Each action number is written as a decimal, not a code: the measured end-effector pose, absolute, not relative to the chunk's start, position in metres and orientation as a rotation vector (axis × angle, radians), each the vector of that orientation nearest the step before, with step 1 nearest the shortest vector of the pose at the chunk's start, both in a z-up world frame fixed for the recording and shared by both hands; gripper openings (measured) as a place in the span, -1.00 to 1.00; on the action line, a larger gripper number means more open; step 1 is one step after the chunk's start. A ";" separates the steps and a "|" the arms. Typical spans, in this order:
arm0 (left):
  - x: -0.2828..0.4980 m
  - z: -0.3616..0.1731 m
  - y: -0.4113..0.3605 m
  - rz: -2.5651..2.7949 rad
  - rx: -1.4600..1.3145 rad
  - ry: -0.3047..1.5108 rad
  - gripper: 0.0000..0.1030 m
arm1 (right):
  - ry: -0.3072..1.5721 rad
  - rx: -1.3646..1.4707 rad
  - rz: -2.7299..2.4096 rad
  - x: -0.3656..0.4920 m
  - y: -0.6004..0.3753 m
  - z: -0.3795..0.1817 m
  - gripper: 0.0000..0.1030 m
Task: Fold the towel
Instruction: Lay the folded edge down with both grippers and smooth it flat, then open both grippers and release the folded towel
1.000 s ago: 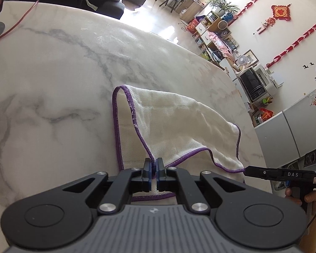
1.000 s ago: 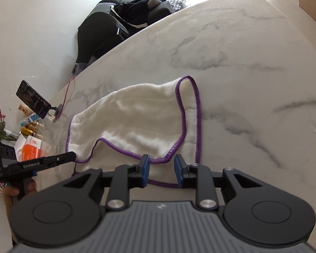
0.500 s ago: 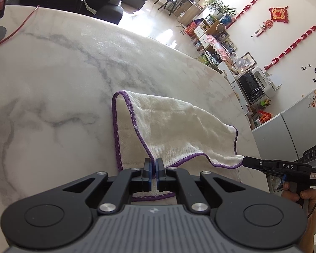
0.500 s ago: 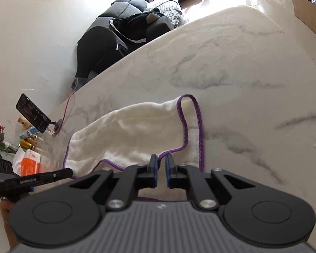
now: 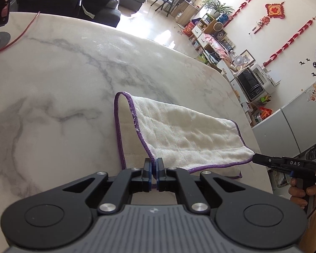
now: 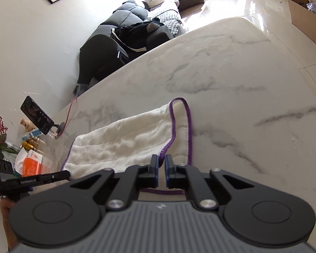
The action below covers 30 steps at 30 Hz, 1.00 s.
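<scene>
A white towel with a purple hem lies on the marble table, its near half lifted off the surface. My left gripper is shut on the towel's near left corner. My right gripper is shut on the near right corner of the towel. The lifted edge hangs taut between the two grippers. The right gripper also shows in the left wrist view, and the left gripper in the right wrist view. The far edge stays on the table.
A phone on a stand with a red cable sits at the table's far left side. Bottles and packets lie beside it. The table's rounded edge runs along the right.
My right gripper has shut on the towel's corner. Both grippers have lifted the near edge, and the towel is drawn flatter and tauter between them.
</scene>
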<state>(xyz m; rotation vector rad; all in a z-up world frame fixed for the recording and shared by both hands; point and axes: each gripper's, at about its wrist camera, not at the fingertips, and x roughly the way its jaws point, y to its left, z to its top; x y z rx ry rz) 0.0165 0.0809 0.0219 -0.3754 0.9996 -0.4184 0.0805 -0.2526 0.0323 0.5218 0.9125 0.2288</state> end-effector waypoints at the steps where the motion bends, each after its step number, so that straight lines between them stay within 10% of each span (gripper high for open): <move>1: 0.017 0.020 0.082 -0.414 -0.376 1.003 -0.94 | 0.916 0.526 0.229 0.079 -0.253 0.030 -0.87; 30: 0.012 0.001 0.071 -0.335 -0.251 0.986 -0.92 | 0.916 0.416 0.157 0.061 -0.246 0.006 -0.91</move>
